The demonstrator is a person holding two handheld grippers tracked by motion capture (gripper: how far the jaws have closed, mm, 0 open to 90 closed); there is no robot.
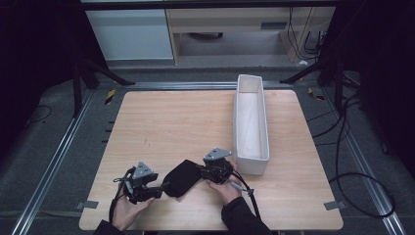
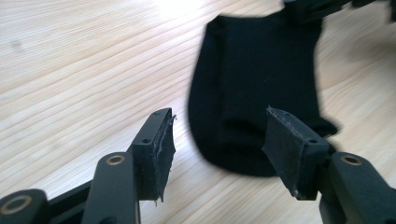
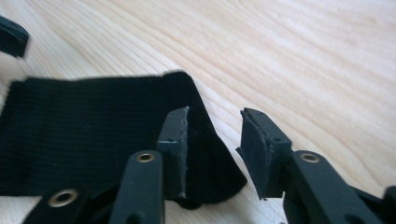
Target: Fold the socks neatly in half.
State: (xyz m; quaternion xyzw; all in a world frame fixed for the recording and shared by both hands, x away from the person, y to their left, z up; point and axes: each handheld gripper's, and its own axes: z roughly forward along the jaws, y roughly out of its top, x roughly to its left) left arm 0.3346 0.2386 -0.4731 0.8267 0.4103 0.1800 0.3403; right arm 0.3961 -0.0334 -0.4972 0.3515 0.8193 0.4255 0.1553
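My fingers (image 2: 154,154) on the left gripper (image 1: 147,192) stand wide apart around the near end of the black sock (image 1: 182,178), not pressing it. On the right gripper (image 1: 208,172) the fingers (image 3: 175,149) are also apart, the sock's corner lying between them unclamped. The sock lies flat on the surface (image 1: 186,122), between my two grippers, and well apart from the white box (image 1: 266,161) to the right, which looks empty. I judge nothing is stowed yet: gripping, lifting and placing all remain.
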